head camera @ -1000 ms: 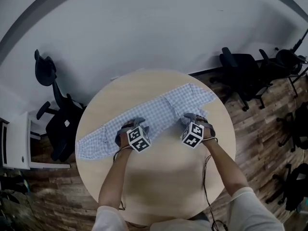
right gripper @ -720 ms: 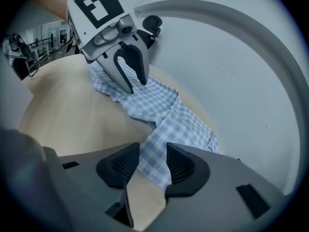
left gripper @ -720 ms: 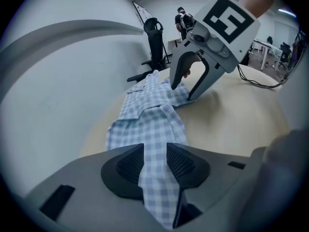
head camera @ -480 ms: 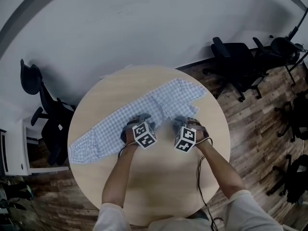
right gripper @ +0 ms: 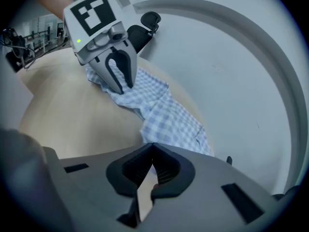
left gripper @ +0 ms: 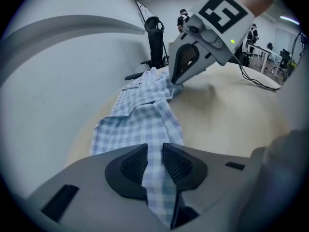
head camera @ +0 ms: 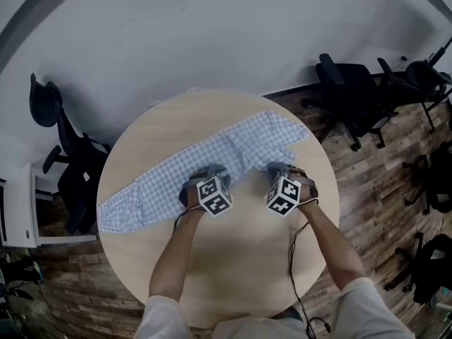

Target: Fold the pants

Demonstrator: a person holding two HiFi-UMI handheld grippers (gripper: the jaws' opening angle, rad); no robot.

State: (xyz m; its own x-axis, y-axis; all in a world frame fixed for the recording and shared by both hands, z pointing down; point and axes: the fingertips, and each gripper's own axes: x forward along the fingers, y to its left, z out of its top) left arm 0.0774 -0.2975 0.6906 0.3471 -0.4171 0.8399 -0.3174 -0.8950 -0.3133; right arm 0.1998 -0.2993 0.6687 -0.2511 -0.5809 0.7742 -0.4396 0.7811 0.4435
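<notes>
Blue-checked cloth pants (head camera: 162,189) lie stretched across the round wooden desk (head camera: 233,260). Left claw (left gripper: 154,163), just closing, pinches their near edge; right claw (right gripper: 152,166) has just closed fully there, catch unclear. Lift seems next.

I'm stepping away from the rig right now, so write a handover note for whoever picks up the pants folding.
Left gripper: its jaws have just been closing and now pinch the near edge of the pants, about mid-length.
Right gripper: jaws together, tips at the pants' near edge, closer to the right end. I cannot tell whether cloth is caught.
Pants: spread out flat, lying slantwise across the round table.
Done: pants laid out, grippers placed at the edge.
Left: every fold.
</notes>
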